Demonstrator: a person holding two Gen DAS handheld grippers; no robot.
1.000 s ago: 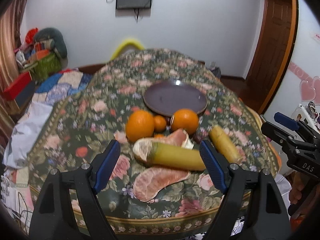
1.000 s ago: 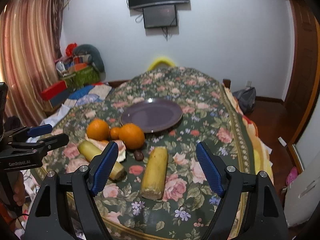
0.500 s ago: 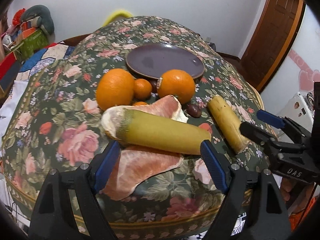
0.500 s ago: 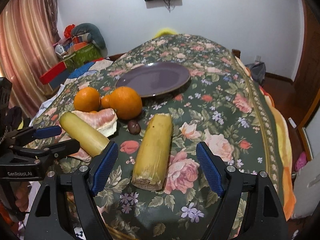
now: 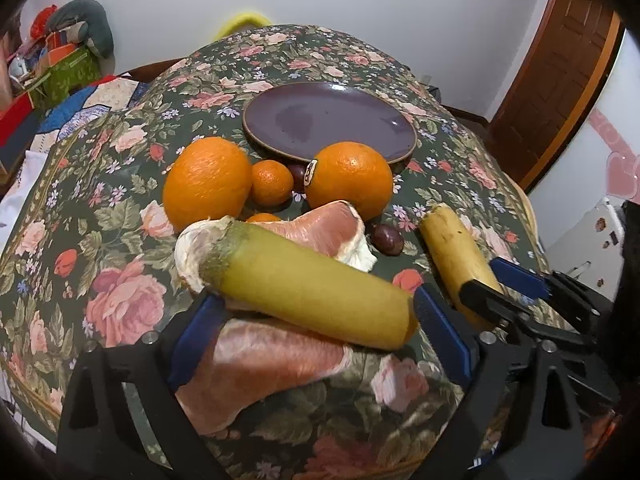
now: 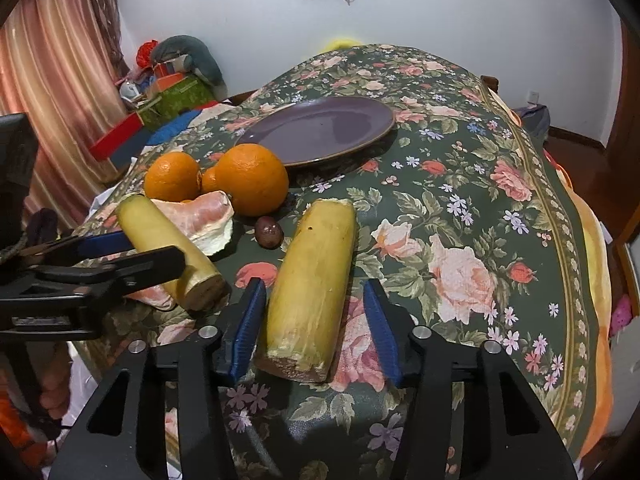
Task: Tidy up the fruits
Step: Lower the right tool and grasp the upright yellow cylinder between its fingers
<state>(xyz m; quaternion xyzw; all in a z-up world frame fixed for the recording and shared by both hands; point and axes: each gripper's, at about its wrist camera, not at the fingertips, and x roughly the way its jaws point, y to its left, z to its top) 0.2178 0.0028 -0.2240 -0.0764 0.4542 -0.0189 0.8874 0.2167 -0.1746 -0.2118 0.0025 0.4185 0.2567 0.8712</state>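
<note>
A yellow-green cane piece (image 5: 312, 284) lies across pink pomelo wedges (image 5: 264, 356) between the open fingers of my left gripper (image 5: 316, 344). A second yellow cane piece (image 6: 312, 280) lies lengthwise between the open fingers of my right gripper (image 6: 316, 328), which do not touch it. Two large oranges (image 5: 206, 184) (image 5: 350, 182), a small mandarin (image 5: 272, 182) and a dark chestnut-like fruit (image 5: 386, 238) sit in front of the empty purple plate (image 5: 328, 120). In the right wrist view the left gripper (image 6: 120, 256) straddles the first cane piece (image 6: 168, 248).
The flowered tablecloth (image 6: 460, 208) covers a round table whose front edge is just below both grippers. Boxes and bundles (image 6: 172, 84) are stacked beyond the table at the left. A wooden door (image 5: 560, 72) stands at the right.
Both grippers have moved forward and down. Each cane piece now lies between its gripper's fingers. The right gripper's fingers have narrowed around its piece.
</note>
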